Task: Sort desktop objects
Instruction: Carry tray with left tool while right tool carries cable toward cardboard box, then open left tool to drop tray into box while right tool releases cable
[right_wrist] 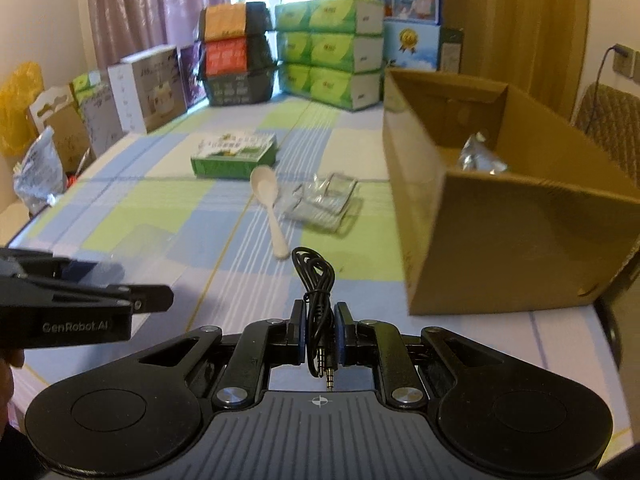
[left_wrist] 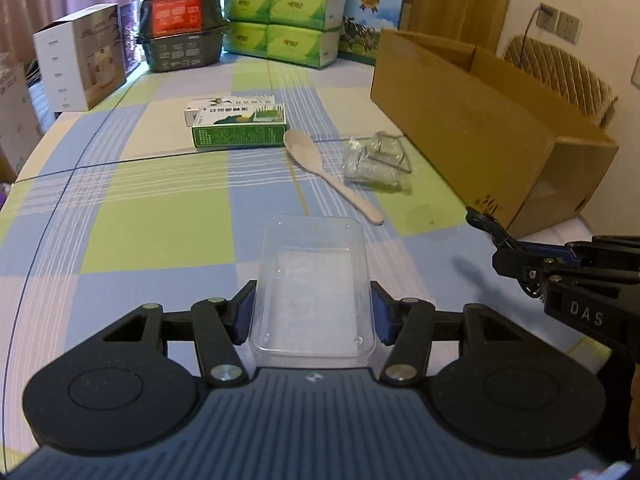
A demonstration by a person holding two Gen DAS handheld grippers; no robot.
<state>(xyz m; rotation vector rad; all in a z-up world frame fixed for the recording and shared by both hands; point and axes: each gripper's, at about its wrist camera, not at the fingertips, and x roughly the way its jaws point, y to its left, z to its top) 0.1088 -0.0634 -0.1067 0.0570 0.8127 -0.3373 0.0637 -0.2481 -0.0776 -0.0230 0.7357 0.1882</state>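
Note:
In the left wrist view my left gripper (left_wrist: 312,314) is shut on a clear, empty plastic box (left_wrist: 312,268), its blue pads pressed against the box's two long sides just above the checked tablecloth. My right gripper (right_wrist: 320,334) is shut on a coiled black audio cable (right_wrist: 316,276), whose jack plugs hang down toward the camera. It holds the cable over the table, left of the open cardboard box (right_wrist: 500,220). The right gripper (left_wrist: 516,258) also shows at the right edge of the left wrist view.
A white spoon (left_wrist: 334,178), clear packets (left_wrist: 376,164) and two green medicine boxes (left_wrist: 240,124) lie mid-table. A silver pouch (right_wrist: 478,158) sits inside the cardboard box. Tissue packs (left_wrist: 280,12) and cartons line the far edge. A chair (right_wrist: 612,120) stands at the right.

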